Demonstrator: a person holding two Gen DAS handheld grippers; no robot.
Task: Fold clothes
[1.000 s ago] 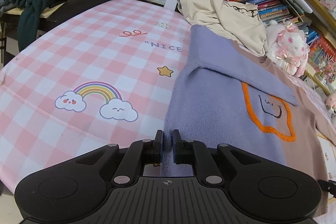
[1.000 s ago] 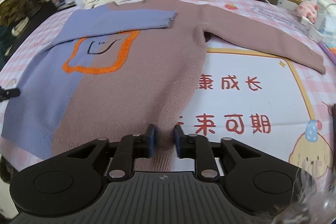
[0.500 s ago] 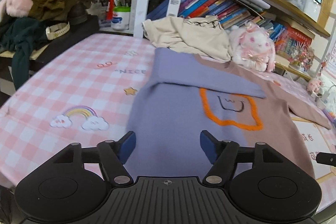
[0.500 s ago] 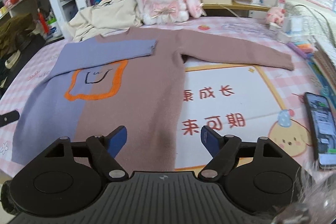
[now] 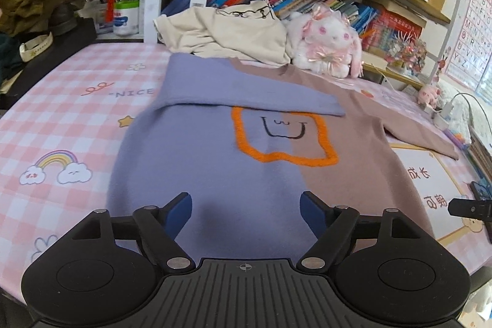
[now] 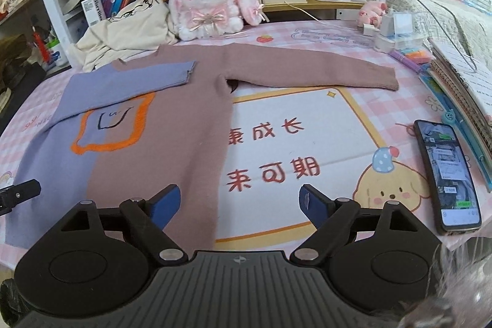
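Both grippers — left gripper [image 5: 246,209], right gripper [image 6: 239,200] — now have fingers spread wide, having released the hem. The sweater [image 6: 160,125] lies flat at frame centre on the counter [image 6: 307,143]: purple sleeve [image 6: 129,83] folded across the chest, brown sleeve [image 6: 307,69] extended upper right — half folded.

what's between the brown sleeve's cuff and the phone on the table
Only bare printed tablecloth lies between the brown sleeve and the phone; the right wrist view shows it.

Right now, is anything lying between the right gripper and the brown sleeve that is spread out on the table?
Nothing visible. The right gripper, jaws open, faces bare table mat up to the brown sleeve. The phone lies off to the right, the plush bunny sits beyond the sweater, neither in the path.
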